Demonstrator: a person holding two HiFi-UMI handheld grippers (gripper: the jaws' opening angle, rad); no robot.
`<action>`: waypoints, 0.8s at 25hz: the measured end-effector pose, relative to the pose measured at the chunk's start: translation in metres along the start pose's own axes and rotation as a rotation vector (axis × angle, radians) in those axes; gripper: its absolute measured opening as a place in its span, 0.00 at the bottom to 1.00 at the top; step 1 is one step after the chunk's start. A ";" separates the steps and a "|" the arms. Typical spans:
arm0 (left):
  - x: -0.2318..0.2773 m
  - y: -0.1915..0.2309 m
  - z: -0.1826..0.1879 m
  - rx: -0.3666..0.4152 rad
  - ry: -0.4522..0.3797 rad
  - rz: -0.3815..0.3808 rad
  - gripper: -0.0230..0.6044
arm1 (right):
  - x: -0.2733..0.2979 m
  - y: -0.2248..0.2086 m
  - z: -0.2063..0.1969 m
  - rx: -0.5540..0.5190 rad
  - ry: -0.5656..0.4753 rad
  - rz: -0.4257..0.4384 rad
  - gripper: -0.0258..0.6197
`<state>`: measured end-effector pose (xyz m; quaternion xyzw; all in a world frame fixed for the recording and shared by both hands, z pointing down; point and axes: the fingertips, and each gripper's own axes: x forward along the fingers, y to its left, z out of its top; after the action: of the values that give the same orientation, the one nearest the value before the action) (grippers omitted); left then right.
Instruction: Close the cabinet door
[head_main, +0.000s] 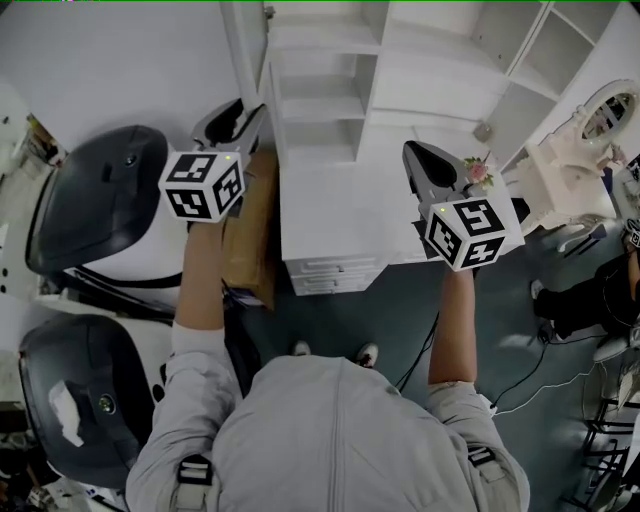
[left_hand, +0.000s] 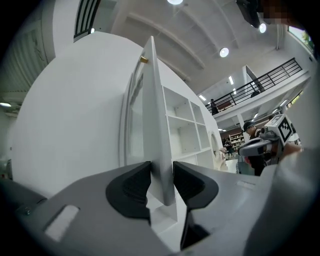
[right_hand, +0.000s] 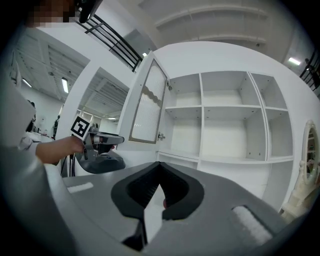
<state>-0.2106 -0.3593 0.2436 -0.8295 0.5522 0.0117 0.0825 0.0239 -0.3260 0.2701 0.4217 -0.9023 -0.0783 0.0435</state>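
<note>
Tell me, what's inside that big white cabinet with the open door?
Only bare white shelves show inside the cabinet; nothing sits on them. The drawers below are shut, so whatever is in them stays hidden.

Open door juts out at left — cardboard box against cabinet side; room free before shelves

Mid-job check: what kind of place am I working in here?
Probably a large indoor hall or showroom, not a home: an upper-level balcony railing, high ceiling lights, and a white open-shelf cabinet standing on the floor.
</note>
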 end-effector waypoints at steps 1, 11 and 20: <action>0.000 -0.001 0.000 0.000 0.004 0.014 0.28 | 0.001 -0.004 0.001 0.001 -0.005 0.009 0.04; 0.007 -0.011 0.002 -0.019 0.000 0.182 0.25 | 0.007 -0.039 0.000 0.009 -0.042 0.112 0.04; 0.031 -0.038 0.004 0.000 -0.028 0.274 0.27 | -0.001 -0.084 -0.012 0.010 -0.048 0.174 0.04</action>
<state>-0.1634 -0.3728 0.2410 -0.7460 0.6592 0.0347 0.0878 0.0895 -0.3797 0.2669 0.3398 -0.9367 -0.0797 0.0263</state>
